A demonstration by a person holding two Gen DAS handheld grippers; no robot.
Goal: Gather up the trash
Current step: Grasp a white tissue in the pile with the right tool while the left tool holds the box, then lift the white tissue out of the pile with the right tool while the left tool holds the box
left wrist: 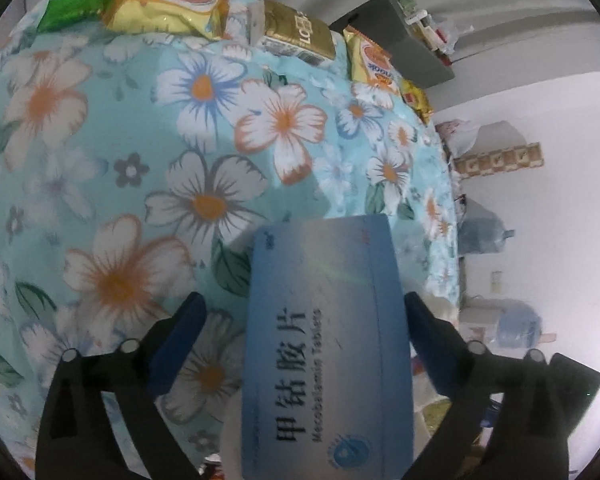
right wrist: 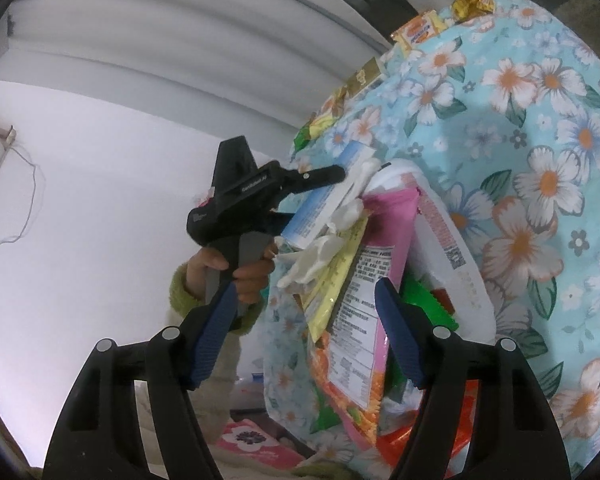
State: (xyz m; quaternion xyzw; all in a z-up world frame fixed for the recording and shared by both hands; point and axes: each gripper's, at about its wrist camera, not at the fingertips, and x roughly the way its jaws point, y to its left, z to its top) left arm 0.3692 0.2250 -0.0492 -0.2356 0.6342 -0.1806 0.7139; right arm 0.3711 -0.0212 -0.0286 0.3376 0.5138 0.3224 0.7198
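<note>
My left gripper (left wrist: 306,320) has its jaws wide apart with a blue medicine box (left wrist: 328,340) lying between them; the right finger touches its edge, the left finger stands clear. In the right wrist view the same box (right wrist: 320,208) sits at the top of a white trash container (right wrist: 460,256) stuffed with wrappers, a pink packet (right wrist: 384,240) and white tissue (right wrist: 324,248). The left gripper (right wrist: 300,196) shows there beside the box. My right gripper (right wrist: 304,336) is open and empty, in front of the container.
A floral blue tablecloth (left wrist: 140,140) covers the table. Along its far edge lie yellow snack packets (left wrist: 172,4), a gold box (left wrist: 296,32), another yellow packet (left wrist: 372,64). Water jugs (left wrist: 516,328) stand on the floor at right. White wall lies behind.
</note>
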